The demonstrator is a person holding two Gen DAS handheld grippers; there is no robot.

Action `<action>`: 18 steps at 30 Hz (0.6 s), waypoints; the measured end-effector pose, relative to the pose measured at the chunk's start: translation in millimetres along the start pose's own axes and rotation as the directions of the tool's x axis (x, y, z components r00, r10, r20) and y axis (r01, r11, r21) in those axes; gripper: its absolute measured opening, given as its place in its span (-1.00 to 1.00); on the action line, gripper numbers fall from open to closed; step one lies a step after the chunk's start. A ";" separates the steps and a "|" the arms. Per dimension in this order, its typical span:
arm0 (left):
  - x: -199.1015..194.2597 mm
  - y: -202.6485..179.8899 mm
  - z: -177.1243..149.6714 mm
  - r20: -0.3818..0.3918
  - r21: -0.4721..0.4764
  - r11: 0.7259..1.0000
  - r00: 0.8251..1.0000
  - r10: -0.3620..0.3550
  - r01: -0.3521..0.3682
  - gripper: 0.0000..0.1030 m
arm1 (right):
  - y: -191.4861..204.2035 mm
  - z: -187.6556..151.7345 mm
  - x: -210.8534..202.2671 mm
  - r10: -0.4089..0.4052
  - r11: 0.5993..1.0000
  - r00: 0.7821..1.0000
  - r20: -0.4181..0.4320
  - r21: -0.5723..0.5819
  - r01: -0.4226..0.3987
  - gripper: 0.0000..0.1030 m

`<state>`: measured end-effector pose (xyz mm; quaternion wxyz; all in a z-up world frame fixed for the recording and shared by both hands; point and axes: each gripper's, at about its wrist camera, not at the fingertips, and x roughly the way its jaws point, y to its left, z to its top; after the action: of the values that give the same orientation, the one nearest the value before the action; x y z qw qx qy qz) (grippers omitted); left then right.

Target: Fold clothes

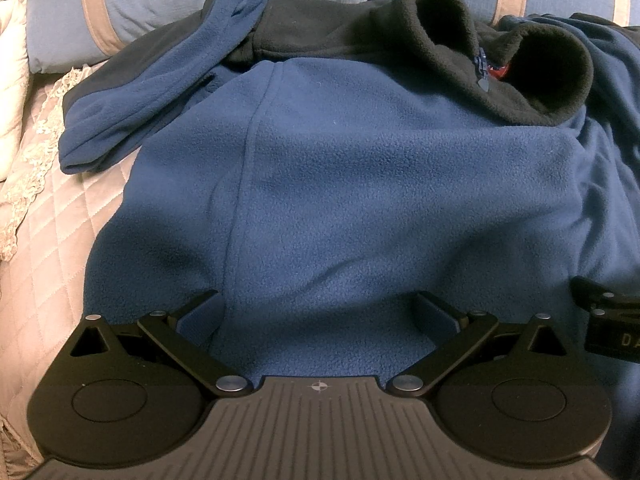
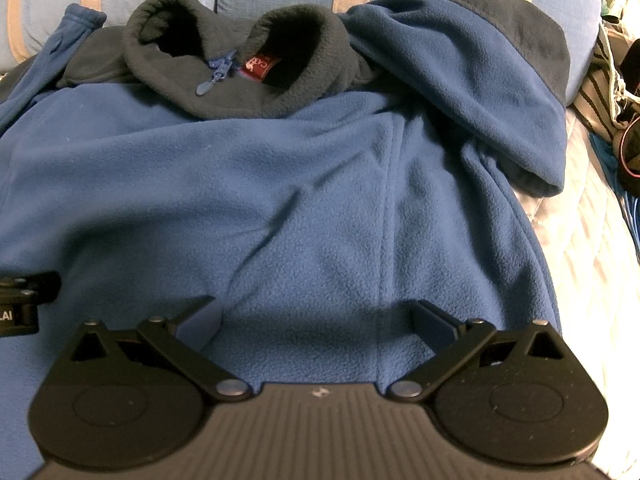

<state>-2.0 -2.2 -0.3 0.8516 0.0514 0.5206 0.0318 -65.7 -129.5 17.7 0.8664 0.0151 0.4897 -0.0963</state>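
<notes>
**Mia:** Where is the fleece jacket [image 1: 340,184]?

**Dad:** It lies front up on the quilted bed cover [image 1: 52,240], with its black collar [image 2: 240,60] near the striped pillows [image 1: 140,8]. One sleeve [image 1: 160,92] lies out to the left. The other sleeve [image 2: 500,92] is bunched up on the right.

**Mia:** What are the two grippers doing?

**Dad:** The left gripper [image 1: 316,312] is low over the bottom part of the jacket. Its fingers are wide apart and hold nothing. The right gripper [image 2: 320,316] is just beside it, also over the bottom part, fingers wide apart, nothing in them.

**Mia:** So is the folding done?

**Dad:** No. I think it is only starting. The jacket is still spread out, and it looks like they are getting ready to grab.

**Mia:** What comes next?

**Dad:** Probably each gripper must pinch the fleece near the bottom edge. Fleece is thick and soft, so they need a good big bite.
</notes>
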 end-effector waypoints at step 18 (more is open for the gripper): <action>1.5 -0.4 1.4 0.009 0.001 1.000 1.000 0.005 -0.005 1.00 | -1.8 2.6 4.7 -0.004 1.000 1.000 0.006 -0.004 0.004 1.00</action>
<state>-0.1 -2.5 -1.0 0.8540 0.0533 0.5165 0.0332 -61.5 -132.3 15.2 0.8676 0.0122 0.4874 -0.0974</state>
